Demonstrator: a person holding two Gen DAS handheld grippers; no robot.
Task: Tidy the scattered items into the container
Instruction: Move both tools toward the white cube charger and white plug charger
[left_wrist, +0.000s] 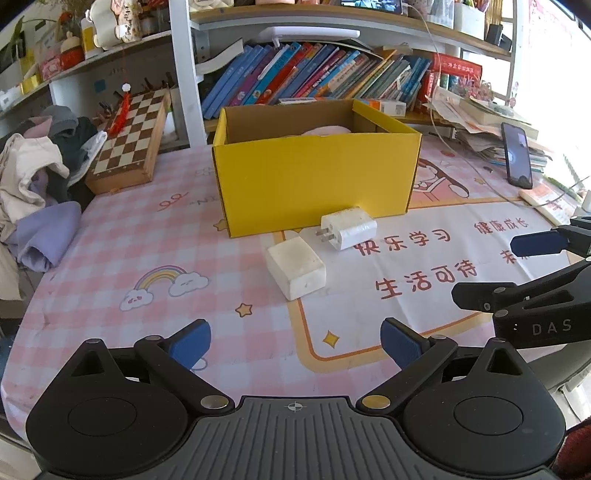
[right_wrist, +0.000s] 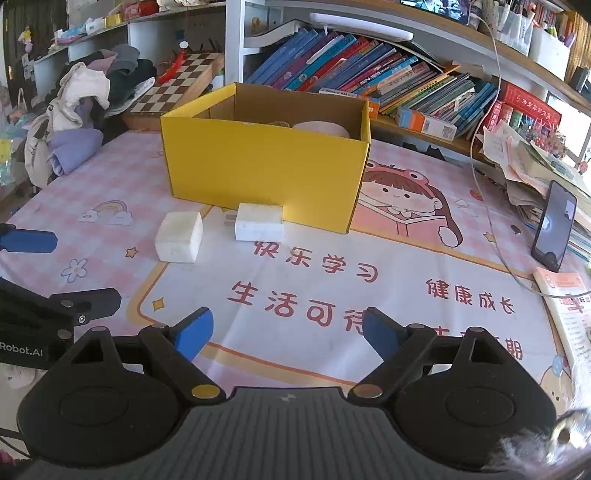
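Chargers are what is left to tidy: a white plug adapter (left_wrist: 349, 228) is lying on its side just in front of the yellow box (left_wrist: 314, 184), its two metal prongs pointing away from the box wall, and a chunkier white block (left_wrist: 296, 267) is sitting a little nearer the grippers, close beside the adapter but not touching it. Both are resting on the pink checked tablecloth (left_wrist: 129, 251). Something pale and rounded is already lying inside the box, though too little of it is showing to name it.

Neither gripper is carrying anything. The left gripper (left_wrist: 295, 345) is hovering low over the cloth with its blue pads spread wide, the block straight ahead of it. The right gripper (right_wrist: 288, 332) is likewise holding its jaws wide and empty, facing the front of the box, with the adapter ahead and slightly to the left.

Both chargers are looking like hard, smooth plastic shells: stiff, fairly light, not fragile, but probably a bit slippery against the pads. The block is best taken across its two broad flat sides, near the middle, so it is not pivoting in the grip. The adapter is better gripped across its flat body, well clear of the prongs, which would give a poor, narrow hold. The box wall is standing tall compared with the chargers, so each one is likely needing a clear lift above the rim before release.
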